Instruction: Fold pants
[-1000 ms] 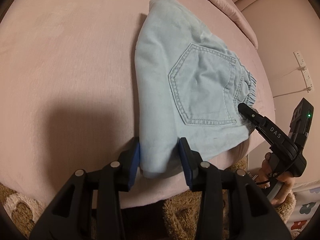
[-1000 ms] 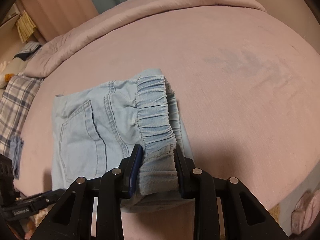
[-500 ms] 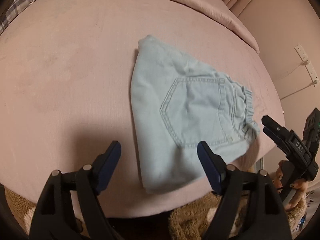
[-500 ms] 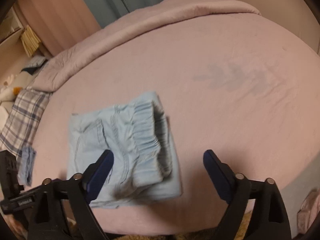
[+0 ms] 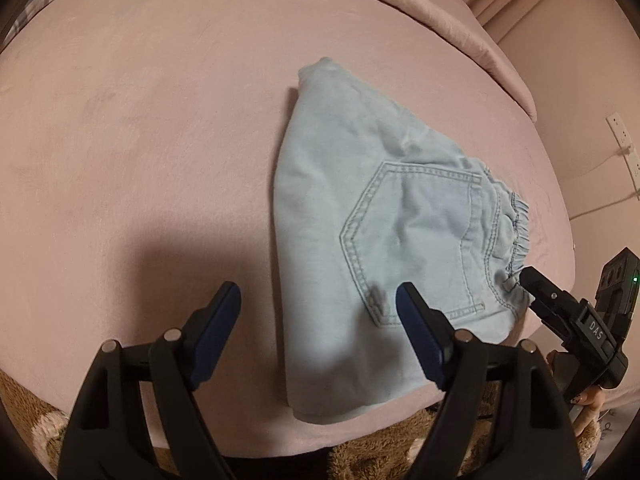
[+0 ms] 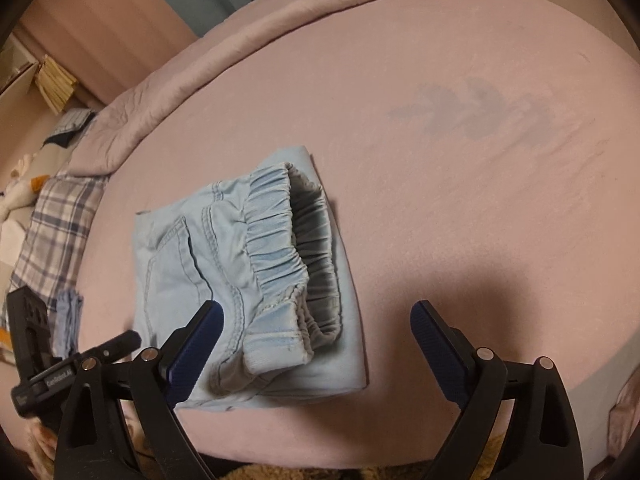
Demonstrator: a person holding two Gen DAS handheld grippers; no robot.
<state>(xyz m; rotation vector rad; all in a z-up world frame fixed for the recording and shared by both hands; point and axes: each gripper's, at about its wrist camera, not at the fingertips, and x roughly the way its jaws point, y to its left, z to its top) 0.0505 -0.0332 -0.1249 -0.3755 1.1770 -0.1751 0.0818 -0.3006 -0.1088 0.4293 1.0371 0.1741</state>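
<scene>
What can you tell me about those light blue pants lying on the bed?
The pants are pale blue, soft denim by the look, folded into a compact bundle lying flat near the edge of the pink bed. A stitched back pocket faces up, and the gathered elastic waistband sits on top at one end. Neither the left gripper nor the right gripper holds them; both are open.

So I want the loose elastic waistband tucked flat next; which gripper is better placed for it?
Probably the right. The right gripper is open with the waistband just ahead of its fingers, on the folded pants. The open left gripper faces the plain folded edge, farther from it.
</scene>
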